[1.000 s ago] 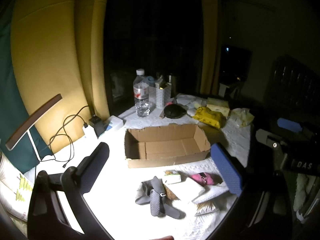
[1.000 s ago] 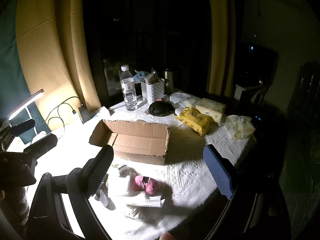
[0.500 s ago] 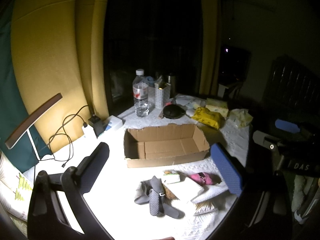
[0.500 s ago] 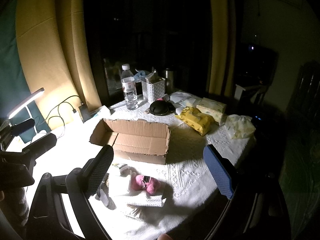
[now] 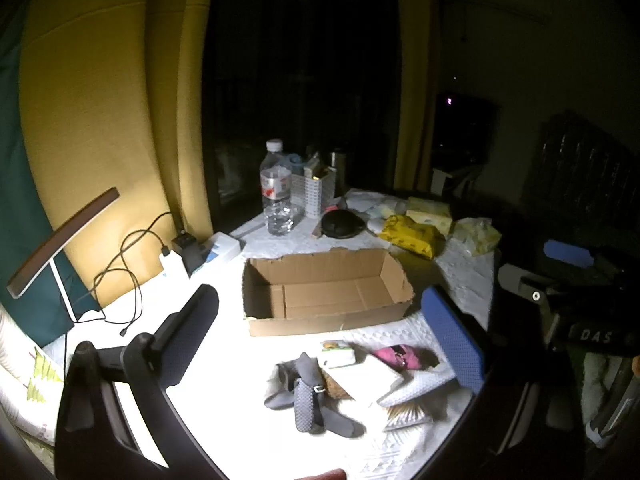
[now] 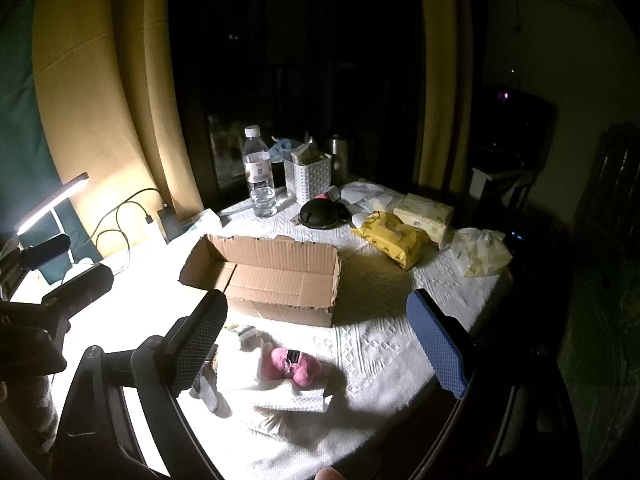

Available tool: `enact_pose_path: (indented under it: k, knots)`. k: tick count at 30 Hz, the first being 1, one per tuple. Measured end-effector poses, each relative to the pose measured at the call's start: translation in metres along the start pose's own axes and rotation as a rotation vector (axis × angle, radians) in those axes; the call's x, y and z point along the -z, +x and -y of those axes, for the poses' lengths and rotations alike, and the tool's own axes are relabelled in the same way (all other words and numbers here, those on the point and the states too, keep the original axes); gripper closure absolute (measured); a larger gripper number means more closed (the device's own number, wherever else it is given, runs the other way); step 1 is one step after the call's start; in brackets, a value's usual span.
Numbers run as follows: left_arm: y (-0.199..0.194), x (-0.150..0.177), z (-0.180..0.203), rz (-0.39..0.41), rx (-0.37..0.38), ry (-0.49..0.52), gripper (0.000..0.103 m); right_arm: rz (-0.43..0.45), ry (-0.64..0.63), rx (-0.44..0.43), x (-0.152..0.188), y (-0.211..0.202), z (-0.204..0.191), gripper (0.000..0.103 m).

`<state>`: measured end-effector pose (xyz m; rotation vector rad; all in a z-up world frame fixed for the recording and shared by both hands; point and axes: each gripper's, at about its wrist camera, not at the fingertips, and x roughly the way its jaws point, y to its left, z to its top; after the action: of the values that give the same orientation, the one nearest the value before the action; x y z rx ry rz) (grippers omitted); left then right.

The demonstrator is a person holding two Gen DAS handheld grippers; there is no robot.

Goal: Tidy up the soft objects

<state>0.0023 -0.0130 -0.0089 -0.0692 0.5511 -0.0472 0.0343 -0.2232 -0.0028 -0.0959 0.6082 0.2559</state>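
An empty cardboard box (image 5: 326, 294) (image 6: 276, 276) lies open on the white tablecloth. In front of it is a pile of soft things: grey socks (image 5: 308, 396), a pink plush toy (image 5: 400, 358) (image 6: 294, 366), white folded cloths (image 5: 368, 378) (image 6: 288, 398) and a small green-white packet (image 5: 338, 356). My left gripper (image 5: 324, 340) is open and empty, held above the pile. My right gripper (image 6: 320, 344) is open and empty, above the pink toy. The right gripper also shows at the right edge of the left wrist view (image 5: 568, 300).
Behind the box stand a water bottle (image 6: 259, 178), a white basket (image 6: 308, 176), a black round case (image 6: 320, 214), a yellow packet (image 6: 390, 236), a tissue pack (image 6: 424, 216) and a plastic bag (image 6: 482, 250). A desk lamp (image 5: 60, 240), cables and a charger (image 5: 188, 250) are at the left.
Both grippers stay open with only slight drift. Nothing on the table has moved.
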Motion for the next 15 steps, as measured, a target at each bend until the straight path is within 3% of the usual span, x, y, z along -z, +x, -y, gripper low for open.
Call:
enact_pose_path:
  k: [8, 15]
  knots:
    - [0.004, -0.001, -0.001, -0.004, 0.002, -0.014, 0.001, 0.003, -0.001, -0.003, 0.000, 0.002, 0.000, 0.010]
    - [0.023, 0.013, -0.010, -0.048, -0.059, -0.006, 0.001, -0.015, -0.004, -0.017, 0.014, 0.014, 0.002, 0.010]
